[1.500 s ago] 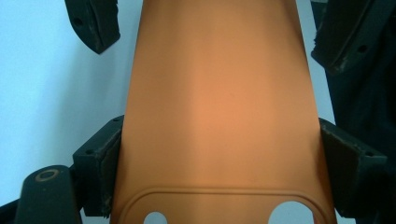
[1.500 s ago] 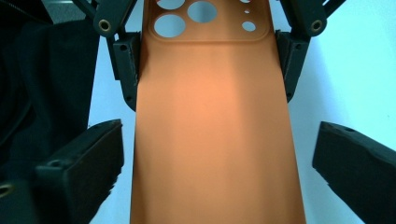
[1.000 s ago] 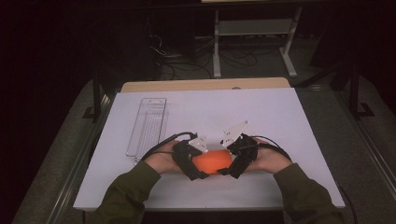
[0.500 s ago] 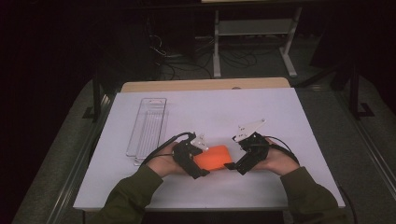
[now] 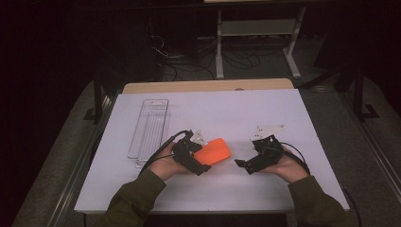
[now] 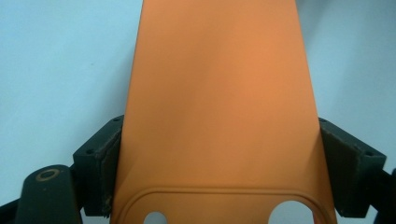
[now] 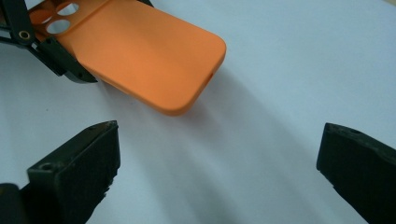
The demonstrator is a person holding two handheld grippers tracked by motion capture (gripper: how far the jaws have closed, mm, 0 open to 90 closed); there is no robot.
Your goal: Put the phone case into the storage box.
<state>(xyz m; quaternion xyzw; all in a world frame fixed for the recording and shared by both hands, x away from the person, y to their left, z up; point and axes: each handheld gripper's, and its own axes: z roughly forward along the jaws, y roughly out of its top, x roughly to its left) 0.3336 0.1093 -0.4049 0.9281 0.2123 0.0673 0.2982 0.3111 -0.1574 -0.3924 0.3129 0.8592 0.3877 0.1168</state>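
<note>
- Left gripper (image 5: 201, 158) clamps the orange phone case (image 5: 213, 151) by its two long edges.
- Right gripper (image 5: 243, 165) stands open, empty, apart from the case, above the white table (image 5: 302, 118).

I work in what looks like a lab or test room set up for recording, not a home. Under my jaws lies a plain white sheet (image 5: 265, 113) over a wooden tabletop (image 5: 208, 85), bare like a test bench. Beyond it, farther out from my jaws, loose cables (image 5: 189, 61) trail over grey carpet (image 5: 61, 142) around a white metal stand (image 5: 257, 28), and the room behind is dark.
</note>
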